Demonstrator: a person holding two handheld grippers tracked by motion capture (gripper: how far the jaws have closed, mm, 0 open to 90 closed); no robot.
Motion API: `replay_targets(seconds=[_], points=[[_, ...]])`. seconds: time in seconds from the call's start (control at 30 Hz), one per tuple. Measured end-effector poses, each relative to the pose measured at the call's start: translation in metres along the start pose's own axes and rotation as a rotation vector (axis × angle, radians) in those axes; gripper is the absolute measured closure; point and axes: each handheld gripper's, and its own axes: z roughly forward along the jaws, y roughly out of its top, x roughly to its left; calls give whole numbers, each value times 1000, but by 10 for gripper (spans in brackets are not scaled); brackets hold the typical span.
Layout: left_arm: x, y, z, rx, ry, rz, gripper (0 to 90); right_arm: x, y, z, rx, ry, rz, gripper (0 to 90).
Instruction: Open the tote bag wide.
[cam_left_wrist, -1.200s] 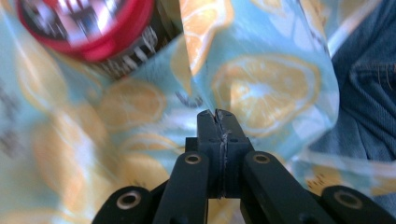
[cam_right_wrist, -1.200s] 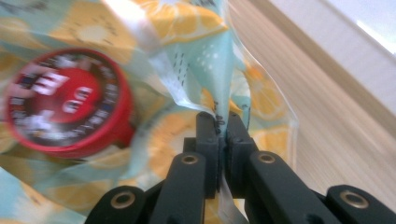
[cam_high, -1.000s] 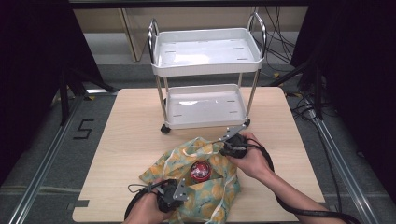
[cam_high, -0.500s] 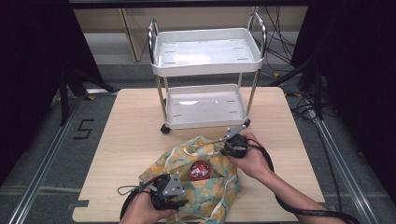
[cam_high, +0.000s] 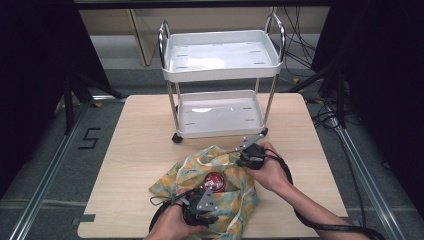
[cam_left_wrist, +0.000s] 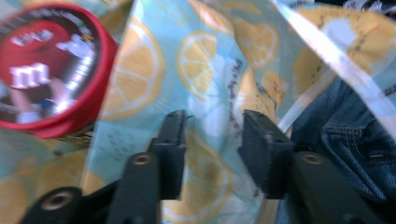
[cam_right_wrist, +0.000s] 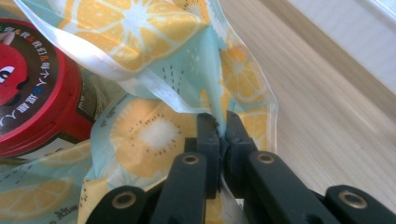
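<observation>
A cloth bag (cam_high: 227, 202) printed with orange and lemon slices lies on the near part of the wooden table (cam_high: 140, 150). In its open mouth sits a round red candy tin (cam_high: 214, 181), lid up. My right gripper (cam_high: 239, 160) is at the bag's far right edge and, in the right gripper view, is shut (cam_right_wrist: 222, 135) on the bag's rim (cam_right_wrist: 154, 88), with the tin (cam_right_wrist: 32, 88) to its left. My left gripper (cam_high: 199, 197) is at the bag's near side. It stands open (cam_left_wrist: 215, 140) over the fabric (cam_left_wrist: 205, 65), and the tin (cam_left_wrist: 46, 70) is up to its left.
A white two-shelf cart (cam_high: 220, 75) with chrome posts stands on the far half of the table, its wheels just beyond the bag. Cables trail from both grippers. Blue denim (cam_left_wrist: 345, 135) shows past the bag in the left gripper view. Dark floor surrounds the table.
My left gripper has shifted a little to the right along the bag's near side. My right gripper has stayed shut on the bag's rim.
</observation>
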Motion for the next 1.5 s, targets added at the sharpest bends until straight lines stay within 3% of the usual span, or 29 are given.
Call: replay_targets(seconds=[0.03, 0.1, 0.17, 0.27, 0.33, 0.4, 0.43, 0.57, 0.6, 0.63, 0.7, 0.73, 0.8, 0.83, 0.87, 0.93, 0.97, 1.07, 1.1, 1.17, 1.23, 1.33, 1.37, 1.47, 1.5], points=[[1, 0, 1, 6, -1, 6, 642, 1, 0, 0, 0, 1, 14, 887], [0, -1, 4, 11, -3, -3, 711, 5, 1, -2, 15, 8, 94, 891], [-1, -1, 7, 8, -7, -17, 792, 1, 0, -1, 24, 12, 56, 894], [0, -1, 9, 16, -14, -28, 891, 2, 0, -1, 21, 8, 59, 896], [-2, -2, 10, 22, -22, -56, 897, 1, -1, 1, 3, -1, 42, 896], [-3, -3, 10, 30, -29, -59, 898, 0, -1, 0, 5, -7, 47, 896], [-1, -3, 8, 64, -28, -23, 899, 0, -1, 1, -2, -19, 40, 897], [-6, -7, 7, 77, -44, -34, 899, -2, -1, 1, 2, -18, 50, 897], [-10, -11, 8, 53, -59, -67, 899, -4, -2, 2, -2, -37, 31, 897], [-12, -12, 9, 39, -60, -86, 899, -3, -2, 1, 8, -19, 78, 897], [-9, -15, 6, 90, -60, -30, 899, -4, -2, 1, 19, -9, 85, 897], [-11, -18, 6, 87, -65, -45, 899, -6, -3, 3, 16, -19, 54, 897], [-13, -21, 7, 99, -68, -35, 899, -7, -5, 8, -9, -48, 53, 896], [-15, -23, 9, 91, -72, -50, 899, -5, -4, 7, 12, -25, 91, 897], [-18, -25, 11, 61, -78, -87, 899, -9, -5, 9, 12, -32, 37, 897], [-19, -26, 10, 71, -85, -91, 899, -7, -5, 10, 45, -22, 88, 897], [-20, -27, 10, 70, -86, -89, 899, -10, -7, 11, 38, -24, 45, 896], [-19, -26, 6, 55, -89, -71, 896, -10, -8, 16, 37, -25, 36, 896], [-16, -24, 1, 39, -84, -48, 875, -10, -8, 16, 38, -24, 32, 896], [-10, -19, -10, 17, -59, -25, 715, -8, -8, 15, 35, -37, 39, 896], [-3, -12, -27, -19, -32, 24, 558, -10, -7, 14, 37, -27, 29, 896], [12, -1, -56, -62, 24, 63, 504, -6, -5, 10, 35, -15, 76, 895], [16, 3, -62, -104, 56, 41, 488, -7, -6, 10, 44, -27, 52, 895], [38, 11, -78, -186, 129, -8, 468, -5, -5, 9, 33, -7, 86, 894], [45, 12, -78, -226, 146, -32, 469, -6, -6, 10, 30, -34, 48, 894]])
